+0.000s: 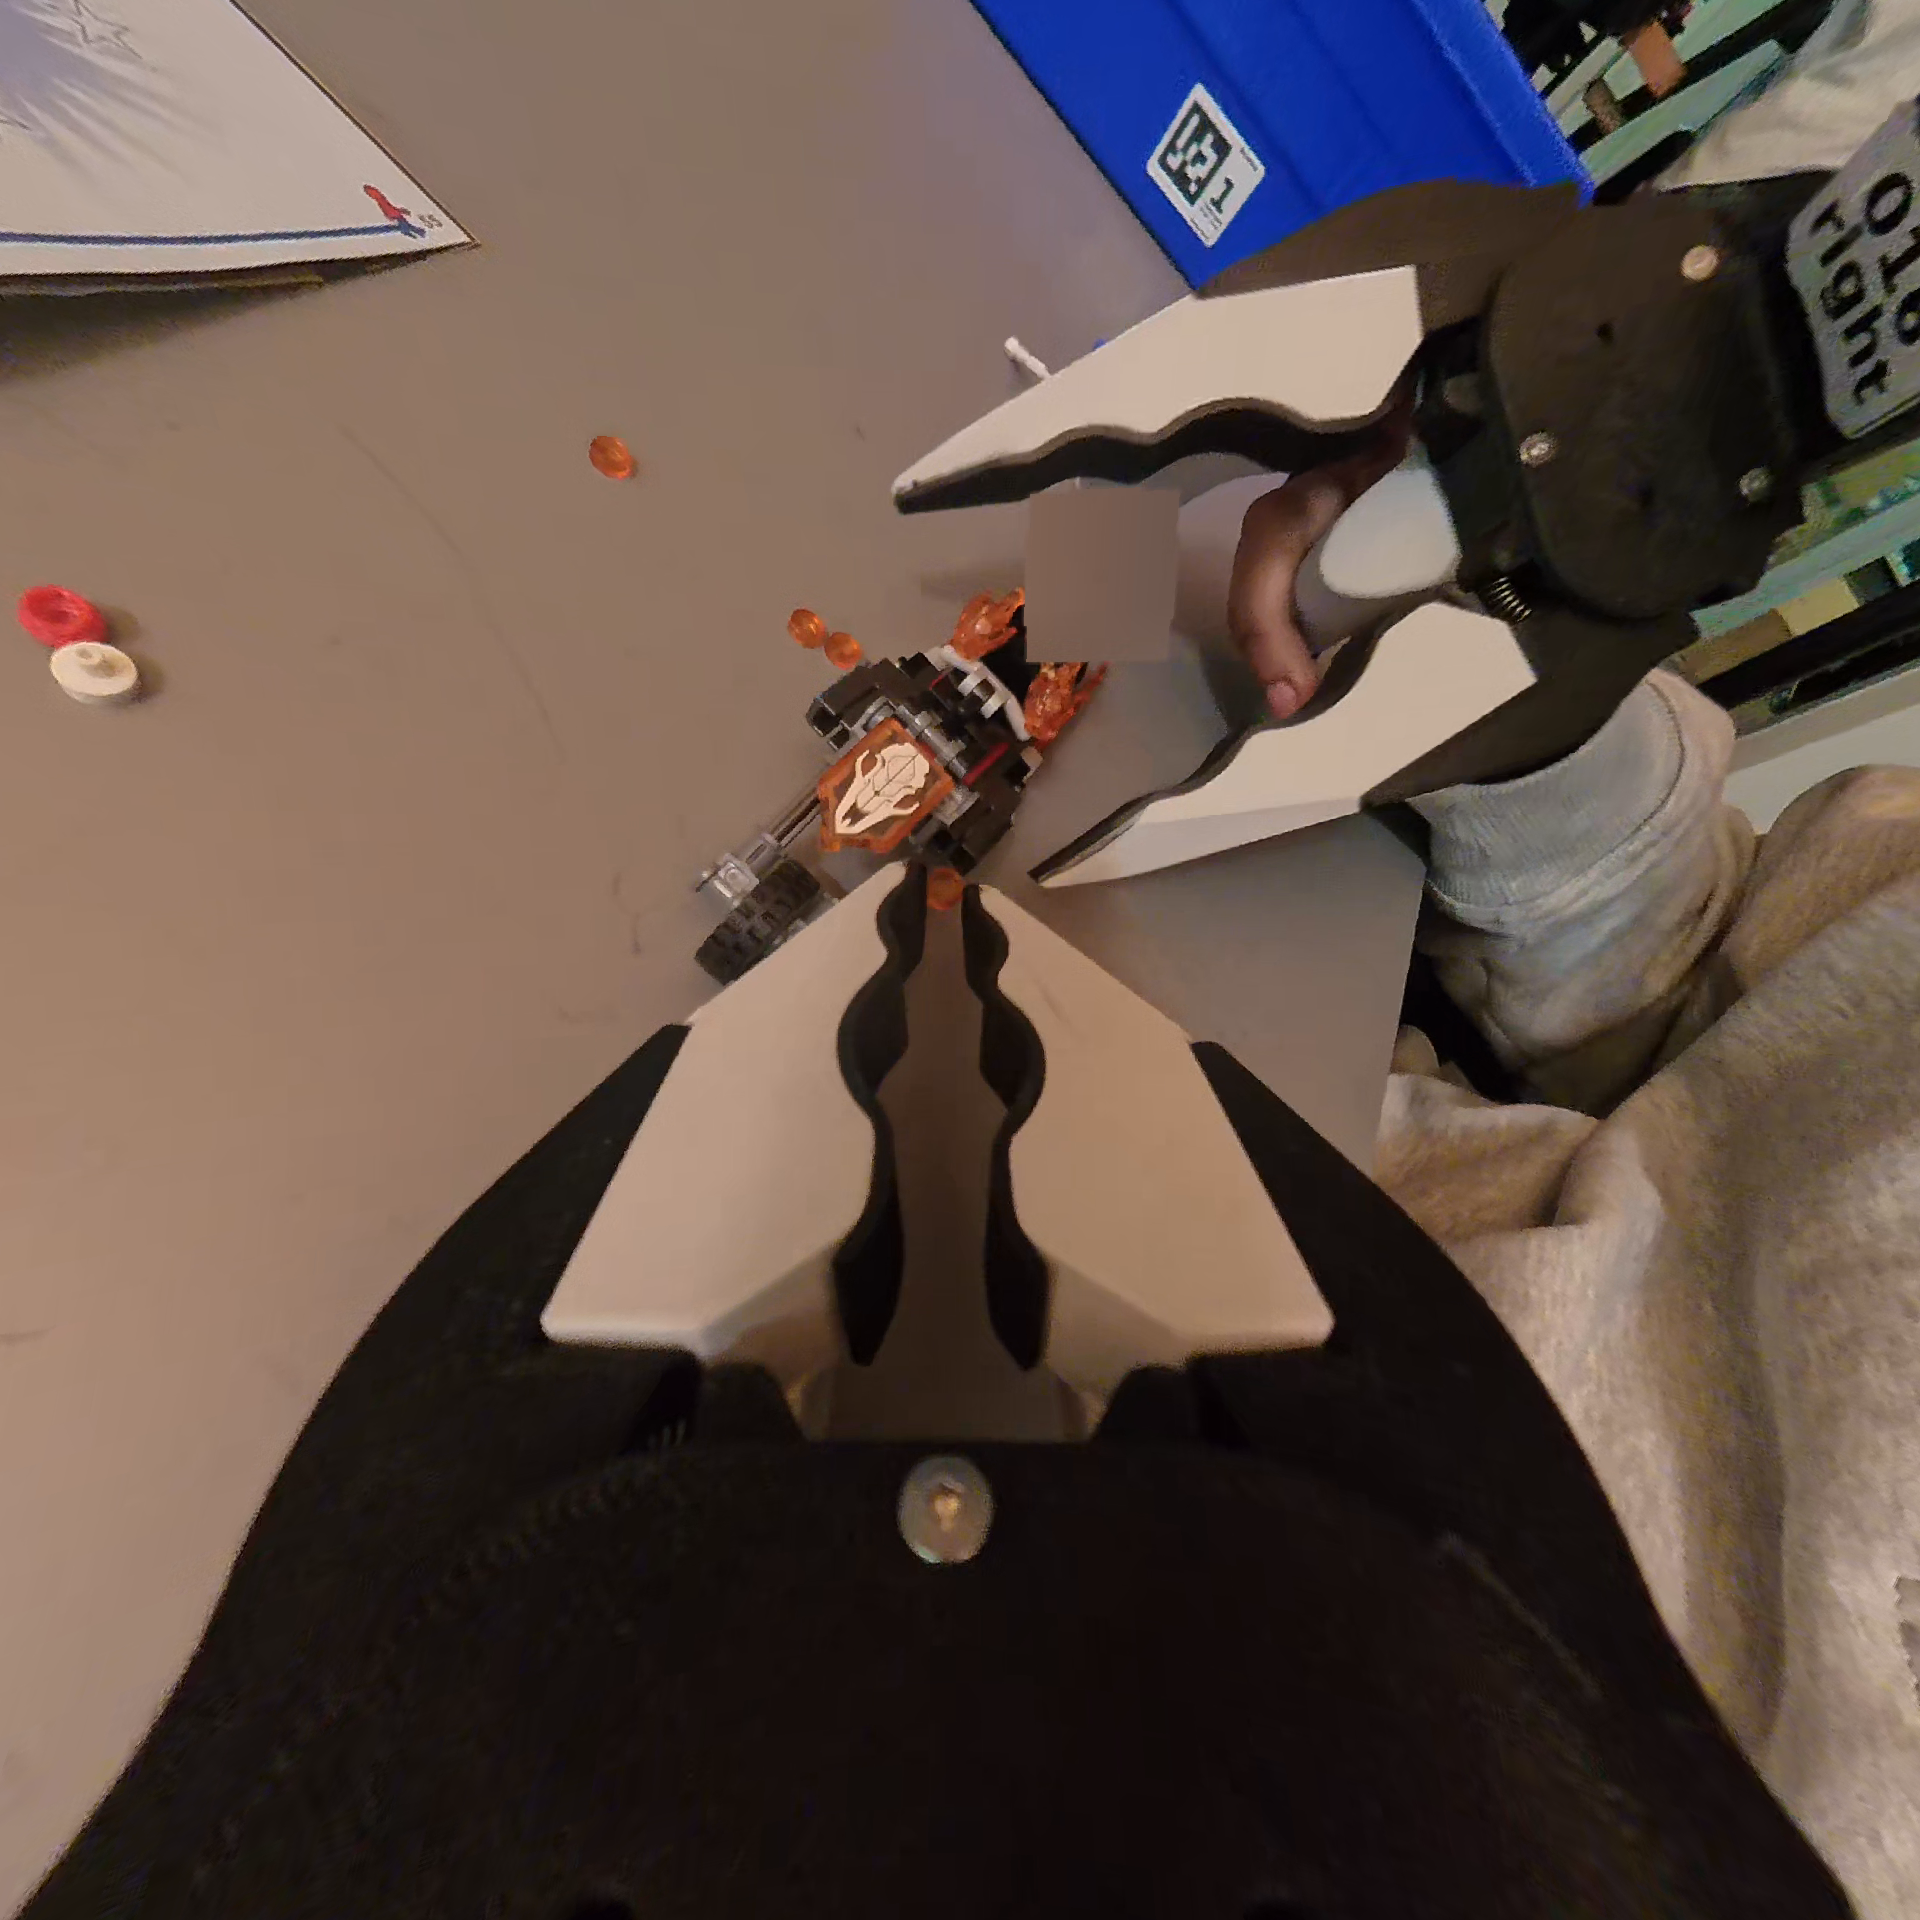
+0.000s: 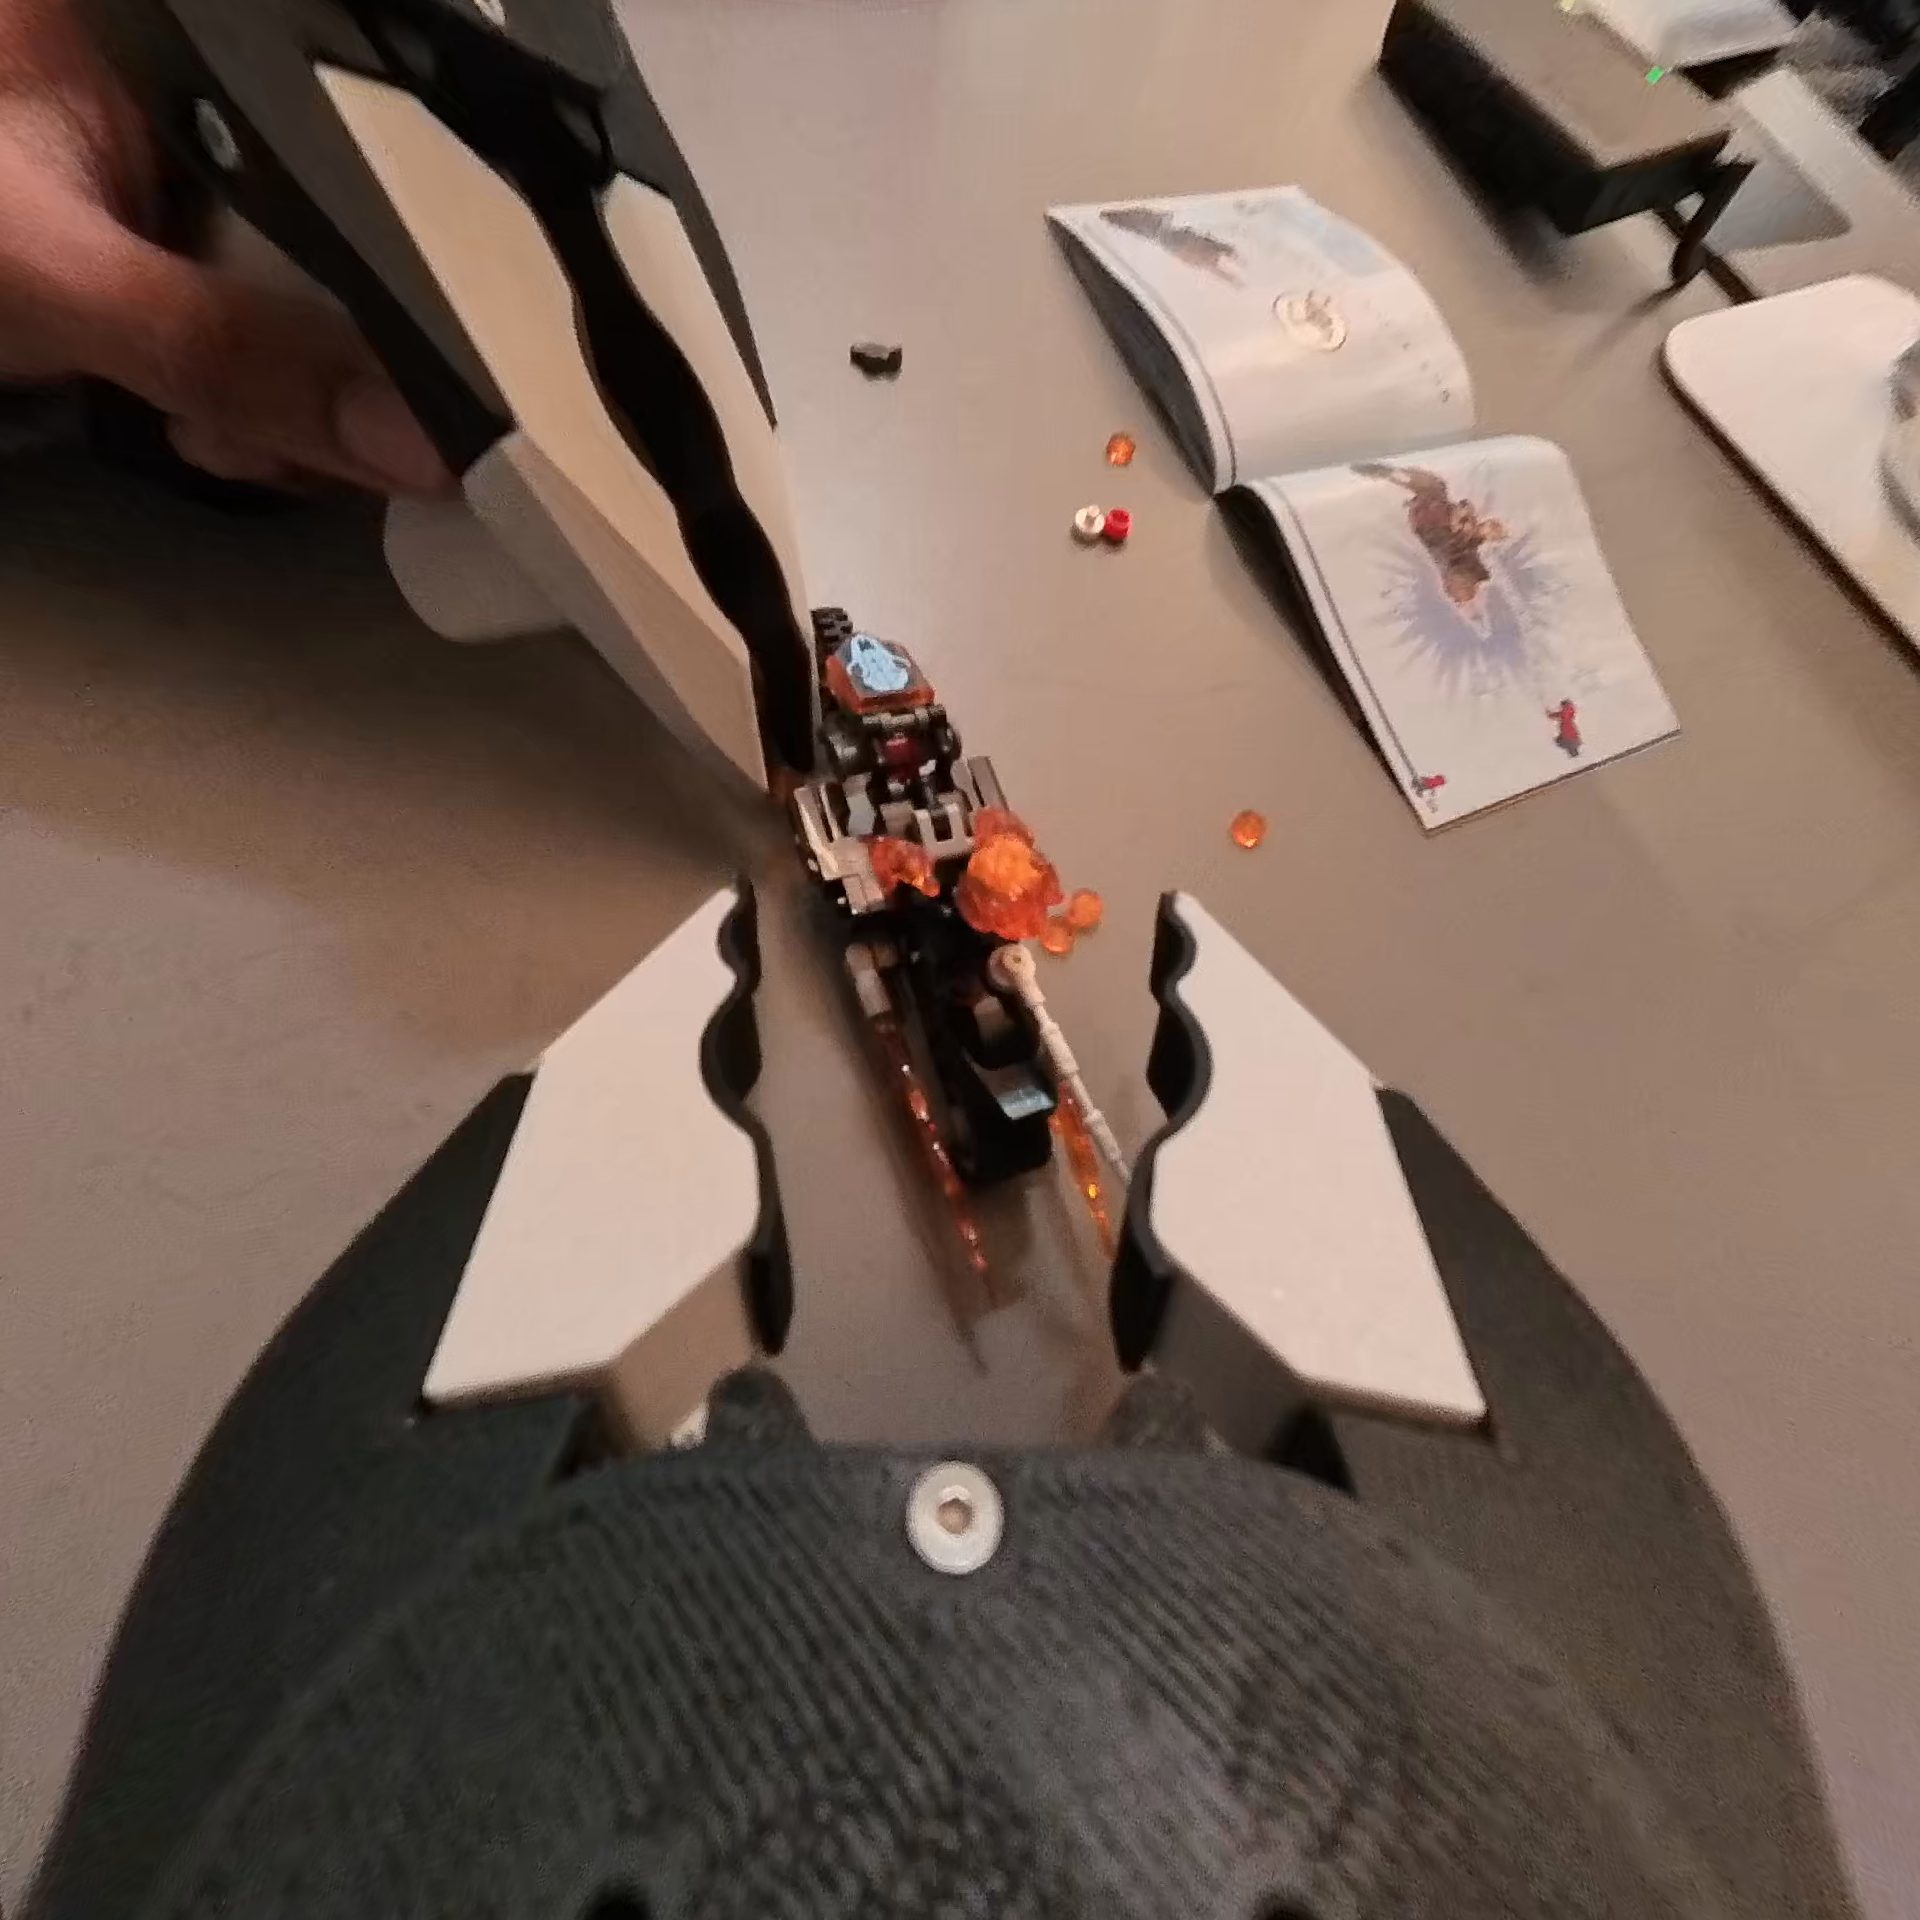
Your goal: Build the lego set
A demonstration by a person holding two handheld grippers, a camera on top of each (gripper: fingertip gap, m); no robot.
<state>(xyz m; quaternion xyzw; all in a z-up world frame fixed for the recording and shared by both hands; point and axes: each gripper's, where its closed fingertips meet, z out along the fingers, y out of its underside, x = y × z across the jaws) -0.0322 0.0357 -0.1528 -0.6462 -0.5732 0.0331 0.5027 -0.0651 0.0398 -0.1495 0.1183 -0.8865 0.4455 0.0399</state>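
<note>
Lego motorbike (image 2: 914,883): stood on grey table (image 2: 312,935). Left gripper (image 1: 943,894): nearly closed, pinching a small orange stud (image 1: 943,889) beside the bike. Right gripper (image 2: 951,914): wide open, empty, straddling the bike's rear. Booklet (image 2: 1455,623): beyond the bike.

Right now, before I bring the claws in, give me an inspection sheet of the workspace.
Surface: grey table, bare around the model.
Job's things: Lego motorbike model with orange flame parts; open instruction booklet.
Clutter: loose orange studs, red round piece, white round piece, small black piece.
Claws: left claw shut on an orange stud beside the model; right claw open around the model's rear.
Cables: nothing seen.
Surroundings: blue bin, person's sleeve.
</note>
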